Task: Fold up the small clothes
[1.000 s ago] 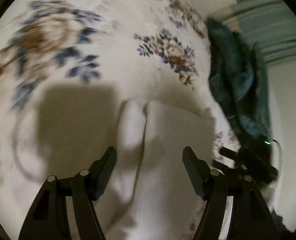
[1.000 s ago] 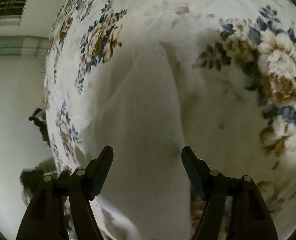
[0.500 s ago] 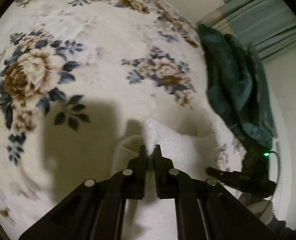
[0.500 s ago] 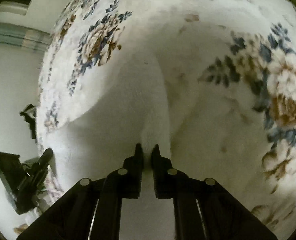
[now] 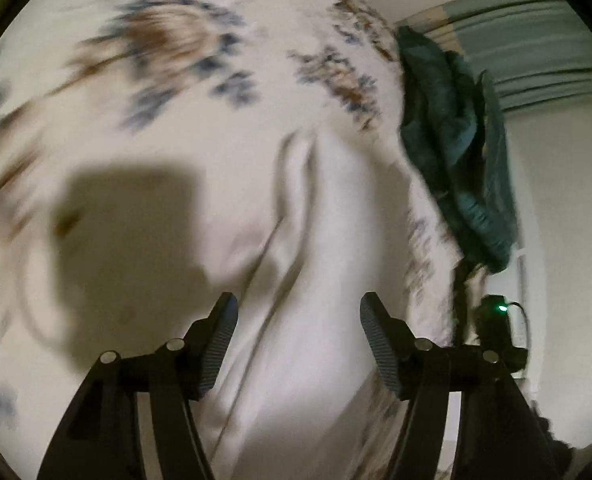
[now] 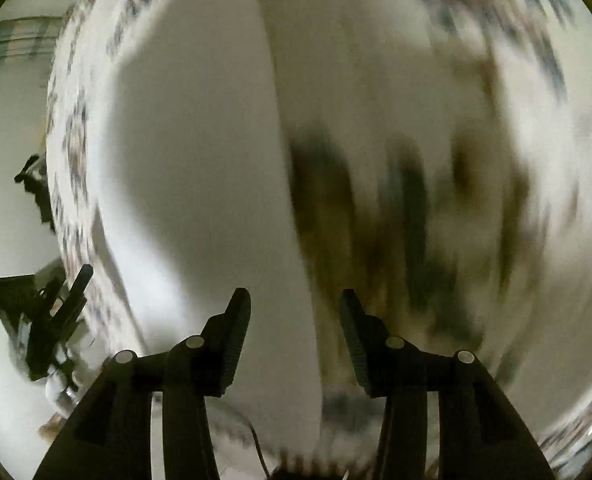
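Observation:
A small white garment (image 5: 327, 240) lies in soft folds on a floral bedspread (image 5: 136, 80), reaching from the middle of the left wrist view down past the fingers. My left gripper (image 5: 297, 320) hovers over its near part, jaws opening, pads clear of the cloth. In the right wrist view the same white garment (image 6: 200, 180) fills the left and middle, blurred by motion. My right gripper (image 6: 294, 320) stands above its straight edge, jaws opening, nothing pressed between the pads.
A crumpled teal garment (image 5: 447, 120) hangs at the bed's right edge. Below it sits a black device (image 5: 495, 320) with a green light. Another black device (image 6: 44, 320) stands off the bed's left edge. The floral bedspread (image 6: 475, 160) spreads to the right.
Half a second ago both grippers were shut on the white garment. Both have now let go with their jaws apart, and both views have shifted and blurred with fast motion.

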`<state>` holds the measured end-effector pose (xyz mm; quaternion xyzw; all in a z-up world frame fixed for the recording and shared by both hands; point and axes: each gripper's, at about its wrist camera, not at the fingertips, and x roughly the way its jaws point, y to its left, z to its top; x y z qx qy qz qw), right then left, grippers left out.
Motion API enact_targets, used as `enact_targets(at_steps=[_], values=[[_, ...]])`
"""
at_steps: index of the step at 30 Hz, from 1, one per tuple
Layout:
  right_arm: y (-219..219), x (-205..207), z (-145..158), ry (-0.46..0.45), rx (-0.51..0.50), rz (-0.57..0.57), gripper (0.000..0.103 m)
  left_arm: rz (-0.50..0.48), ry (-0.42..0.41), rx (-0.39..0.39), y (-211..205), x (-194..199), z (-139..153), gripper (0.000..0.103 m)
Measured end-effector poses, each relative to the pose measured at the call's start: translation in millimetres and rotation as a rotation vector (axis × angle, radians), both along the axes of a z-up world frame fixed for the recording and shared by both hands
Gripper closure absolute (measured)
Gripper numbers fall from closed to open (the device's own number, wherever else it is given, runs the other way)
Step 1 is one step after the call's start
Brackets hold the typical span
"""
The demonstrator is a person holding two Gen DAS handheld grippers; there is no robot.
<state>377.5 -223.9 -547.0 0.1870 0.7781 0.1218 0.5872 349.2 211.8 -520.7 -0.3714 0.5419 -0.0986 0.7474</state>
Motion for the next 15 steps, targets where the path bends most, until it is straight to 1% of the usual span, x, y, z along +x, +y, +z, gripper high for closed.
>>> enact_targets(at_steps=[2, 4, 6, 7, 9, 10, 11, 12, 13, 15], values=[[1, -50, -6, 0.052, 0.039, -0.012, 0.055, 0.009, 0.040, 0.024, -5, -50, 6, 0.042], [5, -96, -17, 0.103, 0.079, -0.029, 0.055, 0.017, 0.085, 0.038, -14, -88, 3, 0.042], [10, -136, -35, 0.145, 0.102, -0.051, 0.055, 0.009, 0.144, 0.066, -24, -118, -9, 0.042], [13, -151, -43, 0.158, 0.102, -0.061, 0.055, 0.000, 0.184, 0.089, -31, -132, -19, 0.042], [17, -175, -56, 0.168, 0.094, -0.090, 0.056, -0.021, 0.229, 0.104, -44, -151, -36, 0.043], [19, -184, -59, 0.164, 0.106, -0.110, 0.076, -0.032, 0.259, 0.117, -52, -159, -45, 0.046], [20, -193, -58, 0.135, 0.119, -0.144, 0.093, -0.037, 0.262, 0.122, -57, -165, -48, 0.075], [21, -197, -56, 0.109, 0.106, -0.152, 0.094, -0.039, 0.250, 0.139, -62, -171, -48, 0.099], [21, -201, -51, 0.074, 0.078, -0.154, 0.095, -0.034, 0.240, 0.173, -65, -175, -44, 0.099], [27, -208, -34, -0.003, 0.026, -0.123, 0.096, -0.010, 0.191, 0.196, -65, -182, -31, 0.100]])
